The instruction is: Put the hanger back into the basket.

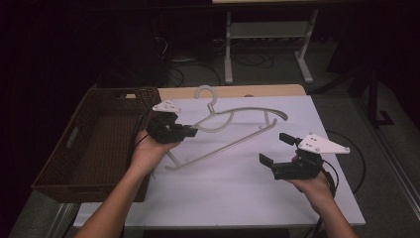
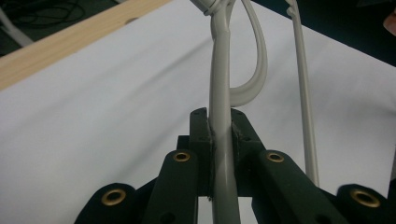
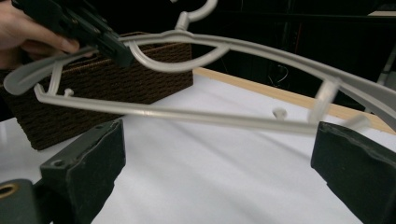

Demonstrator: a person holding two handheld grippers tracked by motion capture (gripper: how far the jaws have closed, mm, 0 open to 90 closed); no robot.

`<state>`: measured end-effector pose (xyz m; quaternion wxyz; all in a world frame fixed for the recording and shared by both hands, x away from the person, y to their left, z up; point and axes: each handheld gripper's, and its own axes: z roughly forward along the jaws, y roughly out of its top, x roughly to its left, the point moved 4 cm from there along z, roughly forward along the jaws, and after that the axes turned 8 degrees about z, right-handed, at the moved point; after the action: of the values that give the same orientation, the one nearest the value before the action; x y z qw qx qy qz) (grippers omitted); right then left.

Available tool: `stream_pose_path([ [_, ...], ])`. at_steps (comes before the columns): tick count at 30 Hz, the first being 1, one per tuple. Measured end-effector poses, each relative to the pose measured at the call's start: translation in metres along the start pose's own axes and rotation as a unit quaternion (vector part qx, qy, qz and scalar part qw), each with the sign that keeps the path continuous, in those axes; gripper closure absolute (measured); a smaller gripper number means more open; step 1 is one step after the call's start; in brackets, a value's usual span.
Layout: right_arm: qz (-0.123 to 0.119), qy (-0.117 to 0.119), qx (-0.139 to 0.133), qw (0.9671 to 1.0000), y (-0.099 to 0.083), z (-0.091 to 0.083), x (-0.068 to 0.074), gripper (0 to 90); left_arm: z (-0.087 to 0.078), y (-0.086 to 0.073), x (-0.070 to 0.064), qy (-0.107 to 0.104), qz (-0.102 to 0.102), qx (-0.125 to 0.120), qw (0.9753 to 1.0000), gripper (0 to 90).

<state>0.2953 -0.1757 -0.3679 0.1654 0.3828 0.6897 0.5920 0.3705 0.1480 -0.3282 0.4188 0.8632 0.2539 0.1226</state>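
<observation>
Left claw (image 1: 190, 132) clamps the hanger (image 1: 237, 116) aloft; right claw (image 1: 275, 149), angled inward, gapes empty.

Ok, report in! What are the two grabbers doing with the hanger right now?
Left hand-held gripper shut on hanger, held above the table. Right hand-held gripper open, holding nothing. Wicker basket at left, nothing blocking.

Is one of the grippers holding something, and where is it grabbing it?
Yes. The left gripper is shut on the grey hanger, pinching its shoulder bar beside the hook. The right gripper is open and holds nothing.
</observation>
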Motion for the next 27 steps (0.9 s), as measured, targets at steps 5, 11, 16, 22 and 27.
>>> stream_pose_path([
  [5, 0.003, 0.000, -0.002, 1.0000, 0.000, -0.001, -0.001, 2.5, -0.016, 0.002, 0.008, 0.013, 0.003, 0.009, 0.9999, 82.9],
  [11, 0.004, -0.001, -0.002, 1.0000, 0.000, -0.001, -0.001, 2.5, -0.034, 0.005, 0.019, 0.019, -0.008, 0.002, 0.9998, 83.0],
  [16, 0.006, 0.000, 0.001, 1.0000, 0.000, -0.001, 0.000, 2.7, -0.051, 0.005, 0.028, 0.031, -0.006, 0.003, 0.9995, 82.9],
  [22, 0.006, 0.001, 0.002, 1.0000, 0.000, 0.000, 0.000, 2.7, -0.071, 0.001, 0.041, 0.050, -0.015, -0.003, 0.9987, 83.0],
  [27, 0.008, 0.002, 0.001, 1.0000, 0.000, -0.001, 0.000, 2.9, -0.089, -0.005, 0.052, 0.066, -0.018, -0.003, 0.9976, 83.0],
])
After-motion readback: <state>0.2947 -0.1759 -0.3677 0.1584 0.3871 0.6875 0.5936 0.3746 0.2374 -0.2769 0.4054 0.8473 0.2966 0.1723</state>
